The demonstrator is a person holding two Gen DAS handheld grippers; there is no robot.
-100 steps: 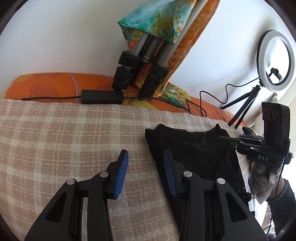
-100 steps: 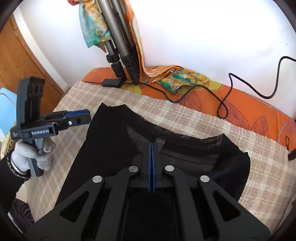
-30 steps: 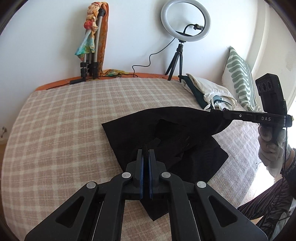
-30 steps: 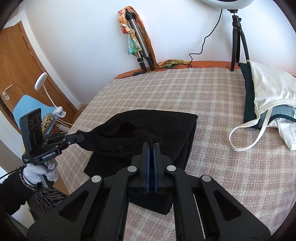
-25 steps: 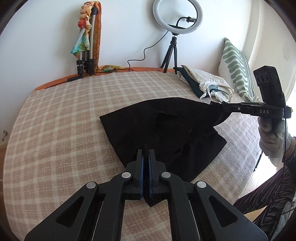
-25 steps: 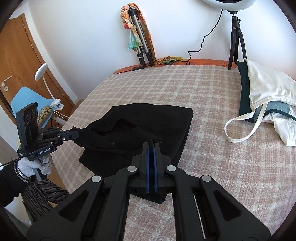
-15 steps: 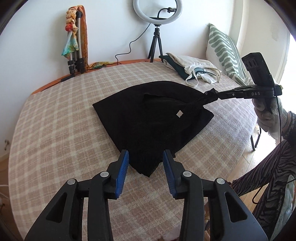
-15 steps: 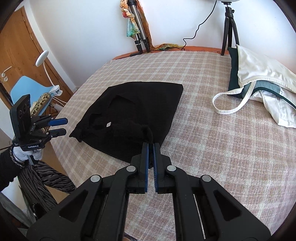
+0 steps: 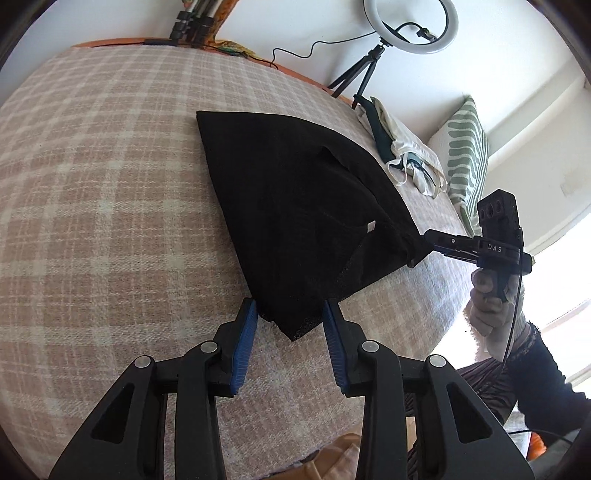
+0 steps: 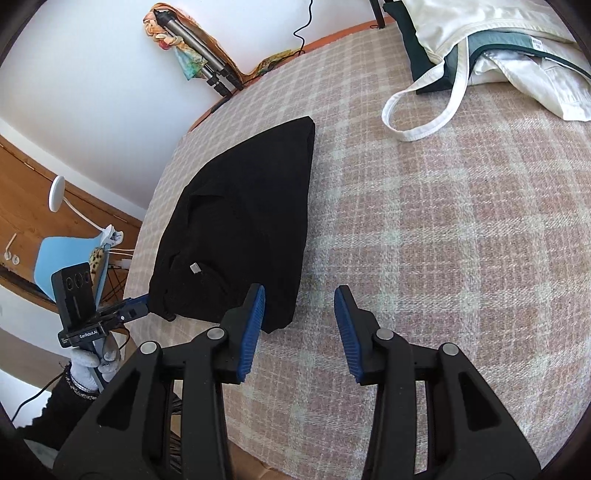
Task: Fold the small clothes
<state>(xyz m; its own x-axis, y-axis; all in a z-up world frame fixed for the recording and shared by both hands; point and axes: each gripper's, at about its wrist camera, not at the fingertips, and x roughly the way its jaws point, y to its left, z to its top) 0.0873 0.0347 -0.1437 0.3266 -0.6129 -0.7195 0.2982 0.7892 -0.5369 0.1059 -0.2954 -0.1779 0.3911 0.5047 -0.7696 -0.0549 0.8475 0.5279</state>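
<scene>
A black garment (image 9: 295, 206) lies folded over on the checked bedspread (image 9: 92, 184); it also shows in the right wrist view (image 10: 240, 229). A small grey label (image 10: 194, 267) shows on it. My left gripper (image 9: 290, 334) is open, its blue pads on either side of the garment's near corner. My right gripper (image 10: 299, 321) is open and empty just off the garment's near right corner. In the left wrist view the right gripper (image 9: 432, 245) touches the garment's right corner.
A pile of white and dark green clothes (image 10: 498, 44) lies at the far right of the bed. A ring light on a tripod (image 9: 410, 26) and a draped tripod (image 10: 199, 70) stand by the wall. A striped pillow (image 9: 467, 155) lies beyond the pile. The bed's edge is close below both grippers.
Both grippers drew the garment's far edge toward the near edge and laid it down. The left opened half a second ago; the right has now opened and let go.
</scene>
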